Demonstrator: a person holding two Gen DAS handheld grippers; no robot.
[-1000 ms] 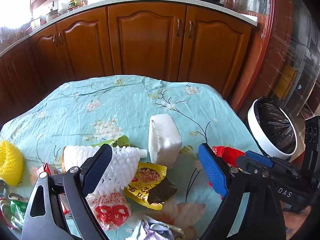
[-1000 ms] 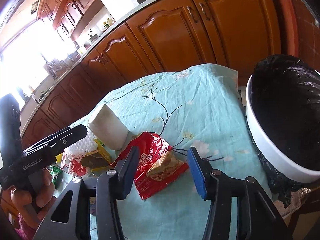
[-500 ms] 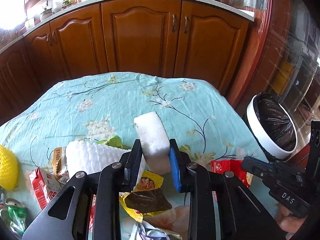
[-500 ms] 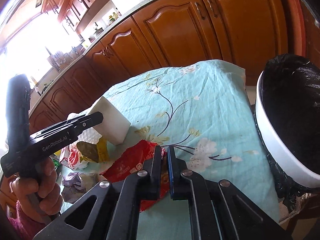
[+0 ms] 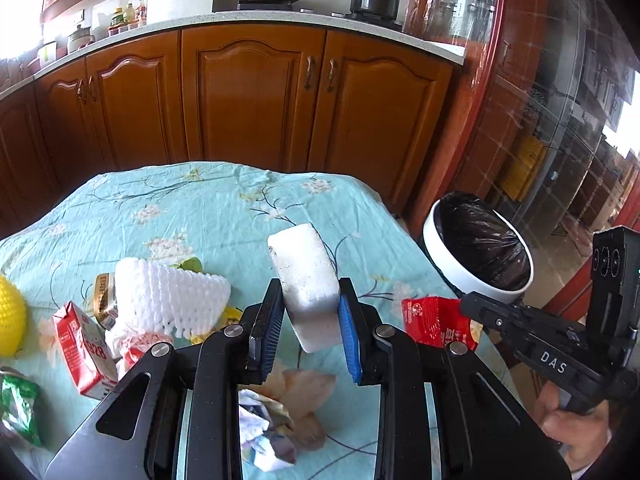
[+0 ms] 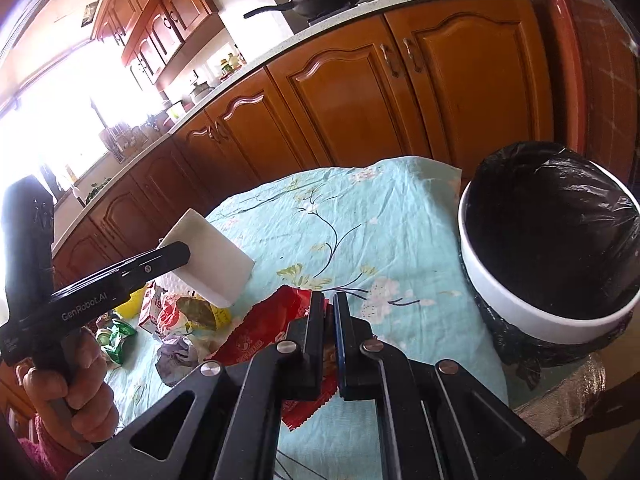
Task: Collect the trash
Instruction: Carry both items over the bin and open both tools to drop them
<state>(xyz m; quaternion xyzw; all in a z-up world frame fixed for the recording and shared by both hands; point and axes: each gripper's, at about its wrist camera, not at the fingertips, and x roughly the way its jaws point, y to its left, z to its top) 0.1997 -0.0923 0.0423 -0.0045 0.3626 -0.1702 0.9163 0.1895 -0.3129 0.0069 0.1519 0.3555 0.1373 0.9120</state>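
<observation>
My left gripper (image 5: pixel 309 322) is shut on a white foam block (image 5: pixel 306 282) and holds it lifted above the table; the block also shows in the right wrist view (image 6: pixel 210 260). My right gripper (image 6: pixel 329 312) is shut on a red snack wrapper (image 6: pixel 260 330), which also shows in the left wrist view (image 5: pixel 434 320), held just above the cloth. A white trash bin with a black liner (image 6: pixel 548 248) stands off the table's right edge, also in the left wrist view (image 5: pixel 478 248).
On the teal flowered tablecloth (image 5: pixel 208 208) lie a white foam net (image 5: pixel 168 300), a red carton (image 5: pixel 82 350), crumpled paper (image 5: pixel 264 432), a green wrapper (image 5: pixel 20 408) and a yellow net (image 5: pixel 10 320). Wooden cabinets stand behind the table.
Both grippers closed: the left on the foam block, the right on the red wrapper. Both then lifted their items off the table.
</observation>
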